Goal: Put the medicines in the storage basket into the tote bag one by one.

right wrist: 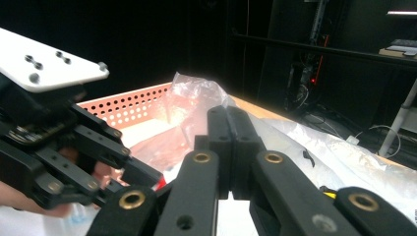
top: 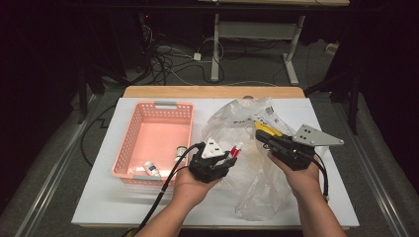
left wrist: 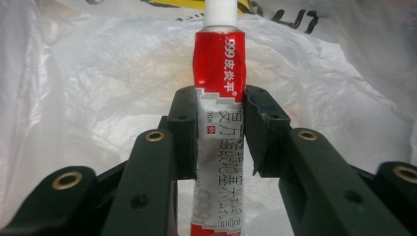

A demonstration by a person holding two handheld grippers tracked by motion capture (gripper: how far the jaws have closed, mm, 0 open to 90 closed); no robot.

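A red-and-white ointment tube (left wrist: 219,123) is clamped between the jaws of the left gripper (top: 231,157), just right of the pink basket (top: 129,140), apparently lifted out of the clear plastic bag (top: 257,182). The right gripper (top: 261,138) is pinched together on the bag's film. Two small bottles (top: 151,169) are counted in the basket; placing the one tube there seems left.

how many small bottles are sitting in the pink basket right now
2: both in the pink basket, one small bottle near its front wall, another by its right wall. The plastic bag may hide more.
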